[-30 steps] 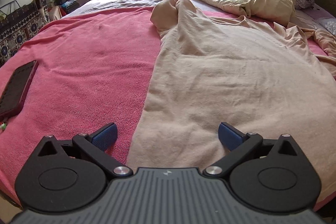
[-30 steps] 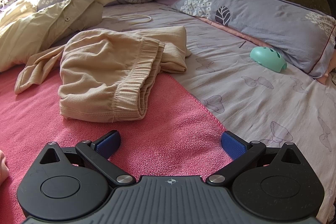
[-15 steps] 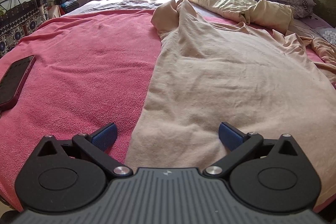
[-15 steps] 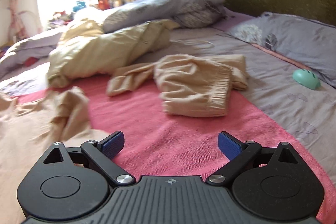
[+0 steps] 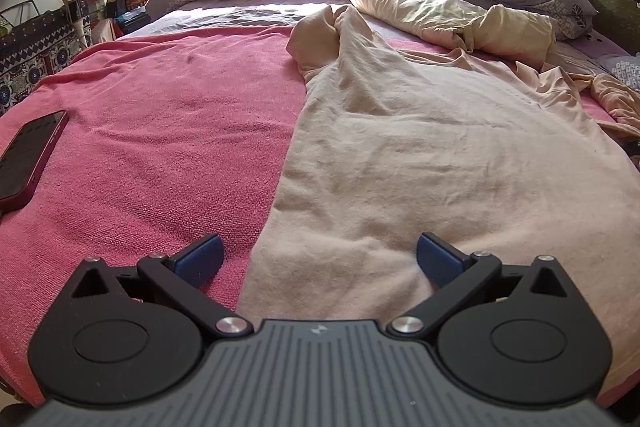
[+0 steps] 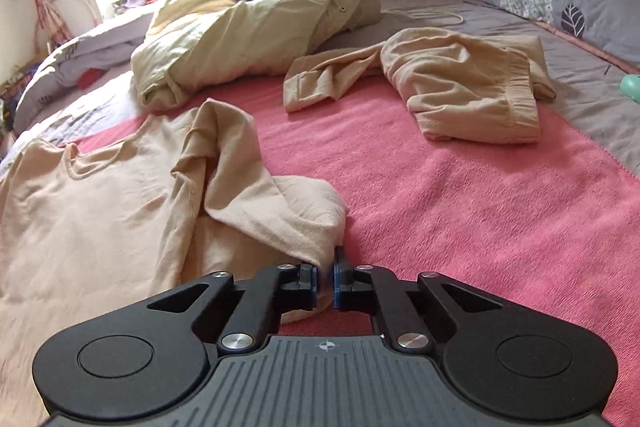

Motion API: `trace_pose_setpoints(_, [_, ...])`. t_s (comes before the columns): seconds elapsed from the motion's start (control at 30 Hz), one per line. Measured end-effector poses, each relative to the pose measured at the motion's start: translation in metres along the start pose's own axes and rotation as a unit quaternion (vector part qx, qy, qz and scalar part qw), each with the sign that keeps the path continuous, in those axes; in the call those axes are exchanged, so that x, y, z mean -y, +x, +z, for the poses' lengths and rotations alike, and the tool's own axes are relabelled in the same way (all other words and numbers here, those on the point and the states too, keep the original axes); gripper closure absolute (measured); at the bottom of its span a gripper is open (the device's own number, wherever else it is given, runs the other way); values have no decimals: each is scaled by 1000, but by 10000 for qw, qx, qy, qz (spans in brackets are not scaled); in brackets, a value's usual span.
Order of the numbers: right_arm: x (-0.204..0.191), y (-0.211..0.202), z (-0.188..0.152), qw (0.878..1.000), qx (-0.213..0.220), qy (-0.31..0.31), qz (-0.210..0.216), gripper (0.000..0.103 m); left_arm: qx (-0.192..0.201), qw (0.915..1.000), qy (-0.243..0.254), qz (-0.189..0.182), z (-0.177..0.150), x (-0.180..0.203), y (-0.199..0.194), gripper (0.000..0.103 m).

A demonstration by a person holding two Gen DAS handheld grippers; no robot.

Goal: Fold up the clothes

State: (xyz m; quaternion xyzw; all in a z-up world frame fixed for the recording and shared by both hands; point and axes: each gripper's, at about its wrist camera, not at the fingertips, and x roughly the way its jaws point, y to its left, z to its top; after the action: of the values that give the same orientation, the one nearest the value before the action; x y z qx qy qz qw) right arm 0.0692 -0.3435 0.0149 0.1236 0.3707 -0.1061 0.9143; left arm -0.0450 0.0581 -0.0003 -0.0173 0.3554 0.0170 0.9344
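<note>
A dark phone (image 5: 30,157) is lying at the left edge of the pink blanket (image 5: 160,147) on the bed. The left gripper (image 5: 319,259) is hovering with its jaws spread wide over the near hem of the beige shirt (image 5: 440,155), which is lying spread across the blanket. The right gripper (image 6: 327,281) is pinching the shirt's sleeve (image 6: 296,215). Beige shorts (image 6: 472,87) are sitting farther right.

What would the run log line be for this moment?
step: fold start | right gripper: jaws shut on beige shirt sleeve | left gripper: open over shirt hem | pink blanket underneath
</note>
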Motion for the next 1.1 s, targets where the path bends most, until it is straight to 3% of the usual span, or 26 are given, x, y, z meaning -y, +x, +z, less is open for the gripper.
trace_pose_setpoints(0.1, [-9, -27, 39, 9877, 930, -710, -1039, 97, 33, 10000, -5, 0, -1, 0, 0, 0])
trace_pose_setpoints(0.17, [-11, -52, 62, 9585, 1855, -1184, -1813, 95, 48, 10000, -3, 9, -1, 0, 1, 0])
trace_pose_setpoints(0.23, [-6, -62, 80, 9357, 2297, -1475, -2236, 88, 61, 10000, -4, 7, -1, 0, 1, 0])
trace_pose_setpoints(0.3, [7, -51, 92, 9356, 2046, -1500, -2454, 75, 72, 10000, 0, -6, -1, -1, 2, 0])
trace_pose_setpoints(0.37, [27, -31, 92, 9488, 1418, -1257, -2528, 40, 84, 10000, 5, -28, -2, -1, 1, 0])
trace_pose_setpoints(0.43, [50, -22, 74, 9680, 971, -814, -2167, 40, 82, 10000, 11, -57, -1, -2, 1, 0])
trace_pose_setpoints(0.5, [65, -27, 43, 9868, 786, -358, -1369, 40, 62, 9999, 42, -108, 0, -4, 0, 0])
trace_pose_setpoints(0.57, [73, -37, 8, 9972, 592, 1, -454, 40, 39, 9998, 75, -202, 2, -8, -5, 0])
trace_pose_setpoints(0.67, [83, -60, -47, 9957, 257, 322, 828, 40, 19, 9989, -11, -466, 0, -24, -20, 0])
trace_pose_setpoints(0.73, [87, -75, -78, 9893, 105, 326, 1419, 40, 4, 9980, -81, -633, -4, -36, -32, 0])
trace_pose_setpoints(0.87, [84, -96, -117, 9816, -250, 166, 1888, 42, -86, 9971, -221, -717, -14, -50, -50, 0])
trace_pose_setpoints(0.97, [76, -111, -131, 9811, -416, -135, 1883, 43, -104, 9974, -201, -682, -17, -48, -58, 0])
trace_pose_setpoints(1.1, [63, -138, -139, 9802, -451, -683, 1802, 43, 5, 9956, 232, -910, -13, -32, -71, 0])
